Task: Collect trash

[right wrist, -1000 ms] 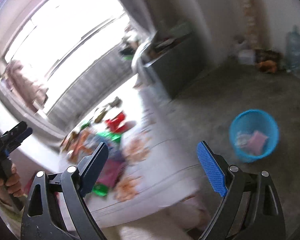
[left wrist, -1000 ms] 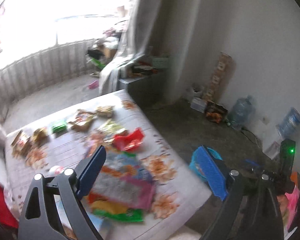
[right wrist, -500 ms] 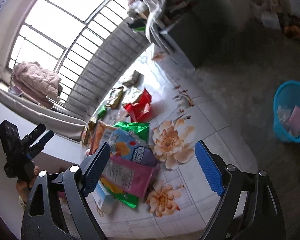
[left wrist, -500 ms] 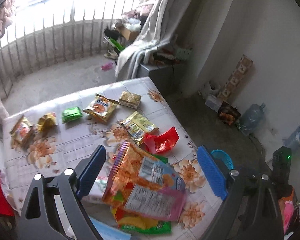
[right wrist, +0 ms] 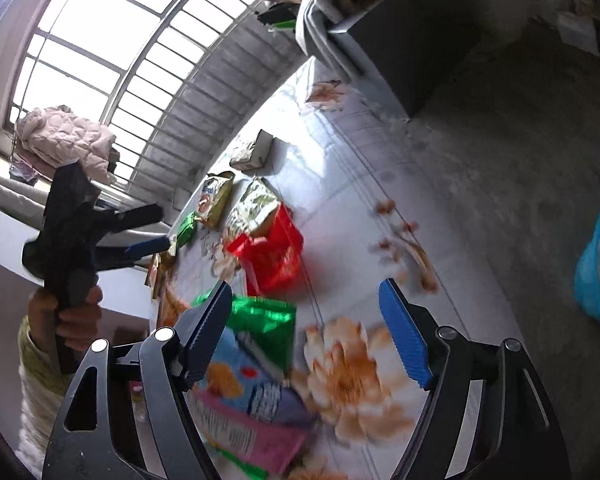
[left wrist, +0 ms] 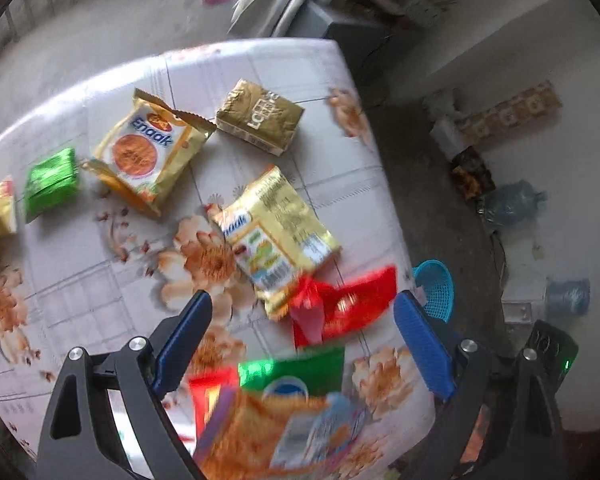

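Floral surface (left wrist: 300,64) carries most wrappers uncollected; blue bin (right wrist: 598,264) on the floor holds perhaps two; red wrapper (left wrist: 344,304) lies nearest; left tool (left wrist: 300,344) spread, right tool (right wrist: 304,332) closing, both empty.

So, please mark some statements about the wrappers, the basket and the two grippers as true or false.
1. The red wrapper lies on the table. True.
2. The blue basket stands on the table. False: it stands on the floor beside it.
3. The left gripper holds a wrapper. False: its jaws are open, gripping nothing.
4. The green packet lies beside an Enaak packet. True.
5. The right gripper is clamped on the pink packet. False: its jaws are closing but press on nothing.
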`<state>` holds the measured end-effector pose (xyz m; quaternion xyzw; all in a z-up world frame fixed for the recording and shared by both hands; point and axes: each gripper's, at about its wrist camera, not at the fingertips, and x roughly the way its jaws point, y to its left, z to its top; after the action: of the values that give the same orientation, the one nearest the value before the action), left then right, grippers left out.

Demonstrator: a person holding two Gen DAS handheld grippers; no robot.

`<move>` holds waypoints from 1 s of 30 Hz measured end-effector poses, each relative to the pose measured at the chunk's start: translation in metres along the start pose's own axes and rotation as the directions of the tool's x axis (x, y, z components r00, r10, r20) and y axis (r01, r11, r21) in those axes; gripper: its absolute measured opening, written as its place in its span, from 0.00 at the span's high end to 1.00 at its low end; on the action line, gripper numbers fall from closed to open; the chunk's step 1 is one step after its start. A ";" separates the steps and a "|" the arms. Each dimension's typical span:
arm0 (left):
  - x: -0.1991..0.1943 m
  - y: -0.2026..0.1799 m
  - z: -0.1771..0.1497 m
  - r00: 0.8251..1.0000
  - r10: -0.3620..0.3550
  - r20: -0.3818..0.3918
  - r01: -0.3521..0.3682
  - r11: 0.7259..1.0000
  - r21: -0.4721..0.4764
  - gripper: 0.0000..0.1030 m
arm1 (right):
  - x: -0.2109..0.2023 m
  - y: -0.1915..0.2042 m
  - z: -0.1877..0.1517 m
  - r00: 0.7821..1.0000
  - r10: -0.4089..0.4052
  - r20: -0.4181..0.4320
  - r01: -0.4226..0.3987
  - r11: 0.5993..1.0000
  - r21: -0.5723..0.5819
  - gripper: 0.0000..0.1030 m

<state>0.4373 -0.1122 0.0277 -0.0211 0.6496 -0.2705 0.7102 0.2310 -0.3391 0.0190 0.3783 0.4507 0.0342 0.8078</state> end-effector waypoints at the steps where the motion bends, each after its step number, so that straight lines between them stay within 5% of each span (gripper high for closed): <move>1: 0.005 0.000 0.007 1.000 0.016 -0.006 -0.016 1.000 -0.004 0.13 | 0.008 0.000 0.006 1.000 0.005 -0.009 -0.005 1.000 -0.005 0.30; 10: 0.068 0.008 0.043 0.986 0.125 -0.107 -0.129 0.991 -0.028 0.13 | 0.055 -0.001 0.031 0.997 0.008 -0.072 -0.010 1.000 -0.029 0.32; 19: 0.089 0.014 0.051 0.975 0.183 -0.122 -0.187 0.982 -0.016 0.30 | 0.073 0.005 0.040 0.996 0.006 -0.089 -0.012 0.997 -0.074 0.39; 23: 0.088 0.012 0.052 0.971 0.218 -0.098 -0.219 0.976 0.006 0.44 | 0.078 0.008 0.037 0.995 -0.013 -0.098 0.003 0.995 -0.096 0.50; 30: 0.082 0.021 0.050 0.979 0.186 -0.079 -0.188 0.982 -0.006 0.90 | 0.087 0.007 0.034 0.993 -0.023 -0.117 0.011 0.995 -0.098 0.80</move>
<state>0.4921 -0.1438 -0.0478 0.0458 0.6780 -0.1987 0.7062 0.3101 -0.3190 -0.0268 0.3319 0.4986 0.0716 0.7976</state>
